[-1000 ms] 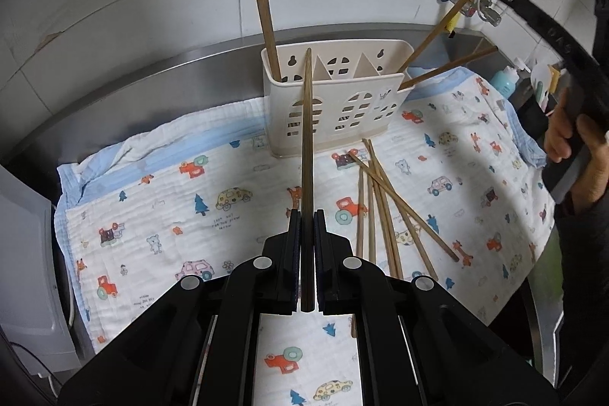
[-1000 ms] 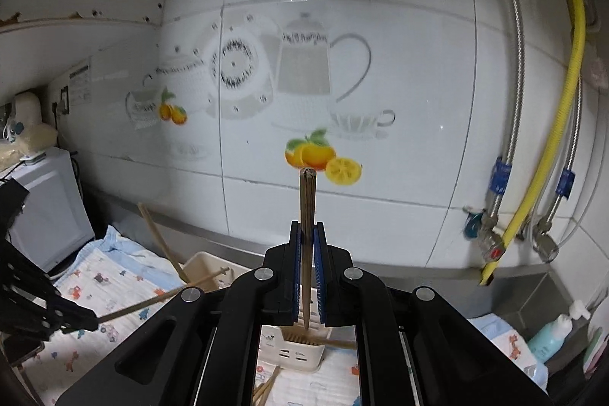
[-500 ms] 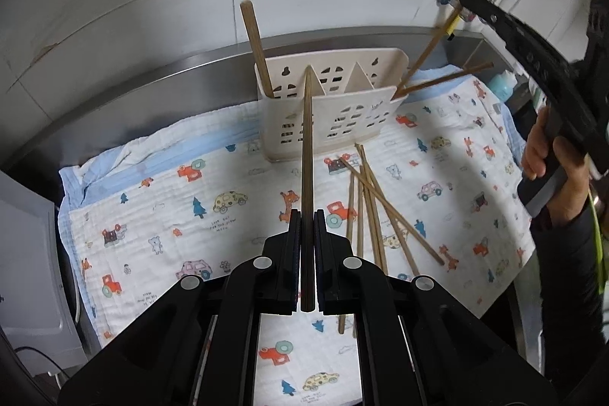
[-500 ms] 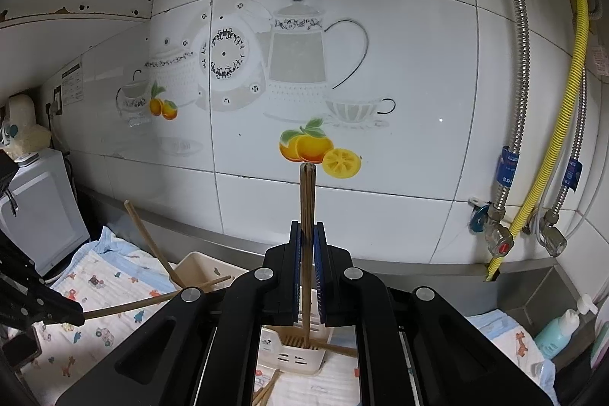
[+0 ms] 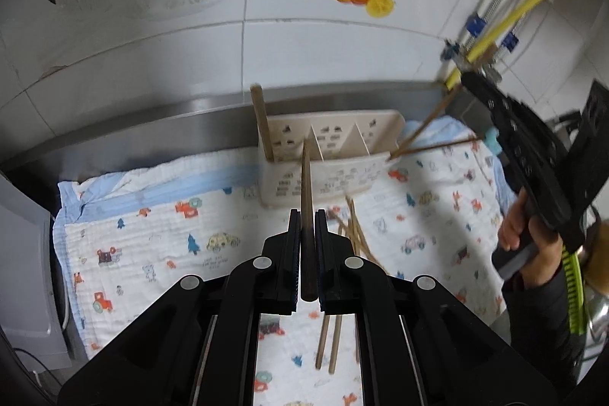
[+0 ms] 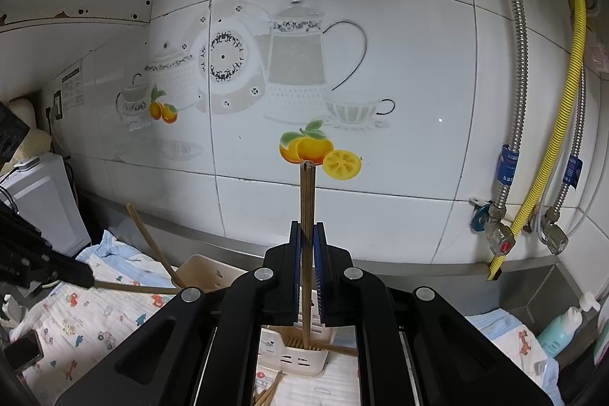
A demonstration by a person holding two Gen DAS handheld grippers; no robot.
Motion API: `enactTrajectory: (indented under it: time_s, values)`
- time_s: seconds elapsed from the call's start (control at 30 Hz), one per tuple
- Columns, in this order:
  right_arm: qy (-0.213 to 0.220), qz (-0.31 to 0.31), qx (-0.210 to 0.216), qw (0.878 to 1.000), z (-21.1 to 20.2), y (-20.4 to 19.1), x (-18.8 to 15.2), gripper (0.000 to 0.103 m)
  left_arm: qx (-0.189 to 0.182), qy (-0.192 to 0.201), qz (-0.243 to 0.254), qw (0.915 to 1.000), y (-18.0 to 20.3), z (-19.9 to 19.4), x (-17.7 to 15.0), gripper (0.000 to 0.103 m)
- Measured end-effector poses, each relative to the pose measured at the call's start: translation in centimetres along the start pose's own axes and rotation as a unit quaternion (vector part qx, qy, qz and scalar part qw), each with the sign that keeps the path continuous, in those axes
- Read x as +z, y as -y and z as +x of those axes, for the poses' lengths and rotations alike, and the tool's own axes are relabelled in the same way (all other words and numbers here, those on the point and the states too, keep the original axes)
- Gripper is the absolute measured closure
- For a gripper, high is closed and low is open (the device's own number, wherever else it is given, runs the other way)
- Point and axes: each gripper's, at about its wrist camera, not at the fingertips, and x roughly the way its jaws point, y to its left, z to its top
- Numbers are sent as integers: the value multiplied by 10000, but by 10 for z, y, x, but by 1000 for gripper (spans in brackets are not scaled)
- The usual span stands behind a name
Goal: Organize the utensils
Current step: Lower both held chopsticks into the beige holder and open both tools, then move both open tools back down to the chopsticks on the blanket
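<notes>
Left tool (image 5: 306,246) pinches one chopstick (image 5: 306,185) — right tool (image 6: 307,253) pinches another chopstick (image 6: 306,200).

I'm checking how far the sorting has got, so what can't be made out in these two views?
- Left wrist view: holder compartments are motion-blurred; their contents are unclear.
- Left wrist view: the left gripper covers part of the loose chopsticks, so no count.
- Right wrist view: the right gripper hides most of the holder.

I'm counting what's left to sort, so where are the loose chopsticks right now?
In the left wrist view, the loose chopsticks lie on the printed cloth, just in front of the cream holder and right of the left gripper.
</notes>
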Motion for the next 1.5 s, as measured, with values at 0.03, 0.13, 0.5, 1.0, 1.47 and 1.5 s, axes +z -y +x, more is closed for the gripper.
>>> enactTrajectory:
  time_s: [0.03, 0.13, 0.5, 1.0, 1.47, 1.5]
  values:
    - [-5, -2, -7, 10000, 0, 0, 0, 96, -25, 56, -29, 10000, -1, 0, 2, 95]
    - [-50, -27, -13, 10000, 3, 0, -2, 96, -93, 229, -86, 9997, -2, 1, 7, 96]
    - [-13, 25, -6, 10000, -2, 2, -4, 87, -68, 852, -46, 9963, 0, -5, 11, 89]
    - [119, 39, -135, 9998, -34, 6, -9, 78, 232, 1691, 332, 9848, 10, -40, -14, 65]
    - [-518, 182, 198, 9983, -90, -10, -101, 78, 27, 1474, 243, 9888, 7, -9, -118, 65]
    - [-597, 200, 229, 9978, -92, -11, -111, 78, -2, 1403, 218, 9899, 7, -2, -127, 65]
